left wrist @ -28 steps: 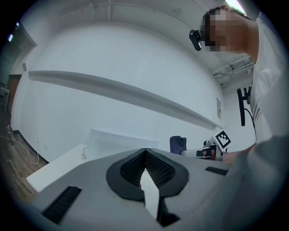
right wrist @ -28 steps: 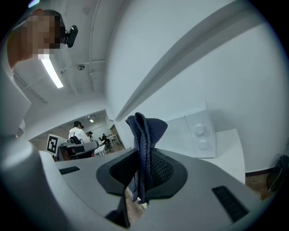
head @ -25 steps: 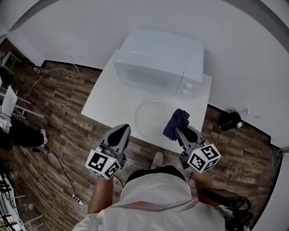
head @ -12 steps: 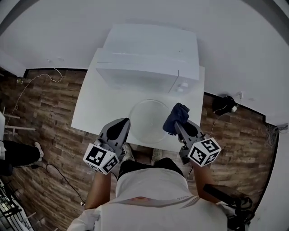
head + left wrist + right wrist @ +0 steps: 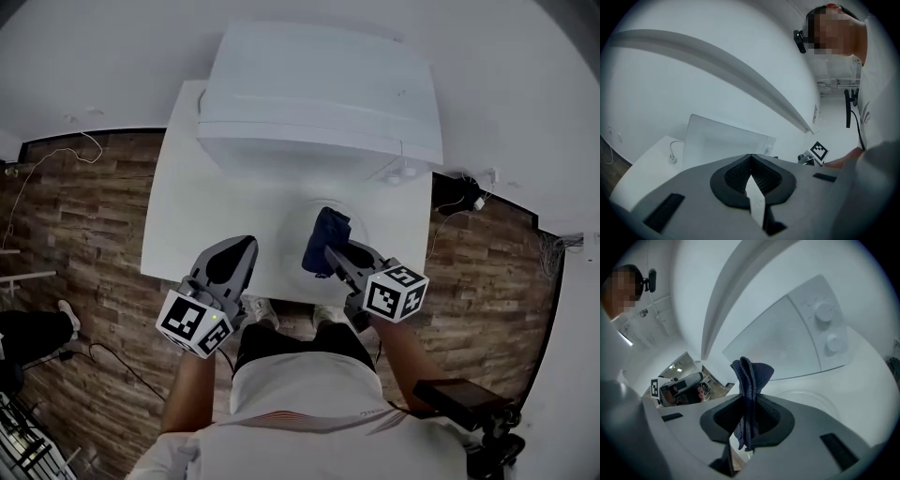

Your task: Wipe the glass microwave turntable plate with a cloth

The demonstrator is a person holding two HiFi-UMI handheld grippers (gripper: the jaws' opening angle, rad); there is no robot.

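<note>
The clear glass turntable plate [image 5: 292,228] lies on the white table [image 5: 178,216] in front of the microwave [image 5: 319,94]; its rim also shows in the right gripper view [image 5: 813,397]. My right gripper [image 5: 330,251] is shut on a dark blue cloth [image 5: 324,236], held bunched above the plate's near side. In its own view the cloth [image 5: 750,376] stands up between the jaws of the right gripper [image 5: 749,404]. My left gripper [image 5: 240,247] hovers over the table's front edge, left of the plate, jaws closed together with nothing in them [image 5: 750,158].
The white microwave [image 5: 787,338] has its door closed, with two knobs [image 5: 824,311] on the right. A wall socket with a cable [image 5: 671,157] sits behind the table. Wooden floor [image 5: 84,216] surrounds the table; a dark bundle with cables [image 5: 455,194] lies at right.
Both grippers have moved forward over the table. The right gripper has carried the cloth leftward, from beside the plate to above it. The left stays shut.
</note>
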